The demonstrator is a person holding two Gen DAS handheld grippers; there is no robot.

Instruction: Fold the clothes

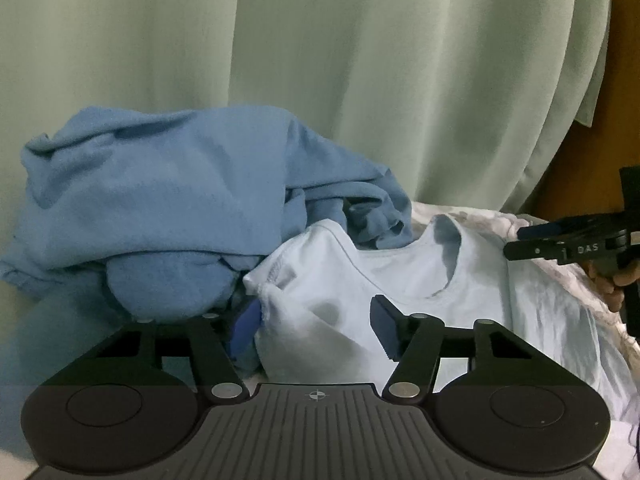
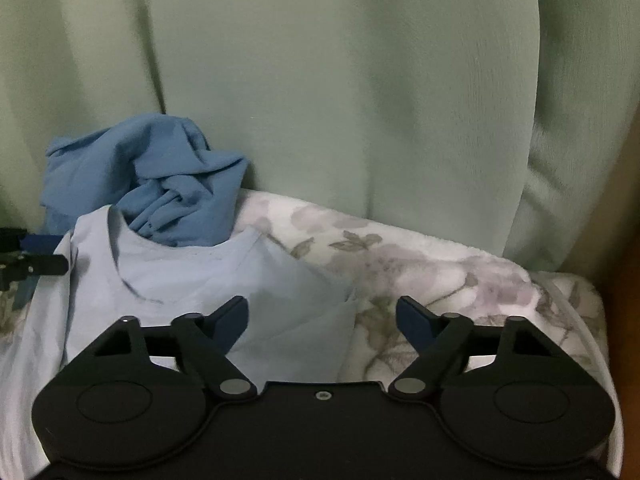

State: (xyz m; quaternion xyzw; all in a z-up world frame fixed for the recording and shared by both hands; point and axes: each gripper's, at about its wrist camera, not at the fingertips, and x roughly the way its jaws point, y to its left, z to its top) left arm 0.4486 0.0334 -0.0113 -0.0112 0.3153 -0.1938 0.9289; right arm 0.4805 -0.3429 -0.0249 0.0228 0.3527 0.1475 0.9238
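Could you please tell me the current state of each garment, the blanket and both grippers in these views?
light blue T-shirt: spread out, neckline facing away, sleeves partly folded in.
darker blue garment: crumpled in a heap behind the T-shirt.
floral blanket: laid out under the clothes.
left gripper: open over the T-shirt's sleeve.
right gripper: open, holding nothing.

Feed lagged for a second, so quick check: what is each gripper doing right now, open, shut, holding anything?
Left gripper: open, jaws either side of the light blue shirt's bunched shoulder, not clamped.
Right gripper: open, holding nothing, over the shirt's sleeve edge.
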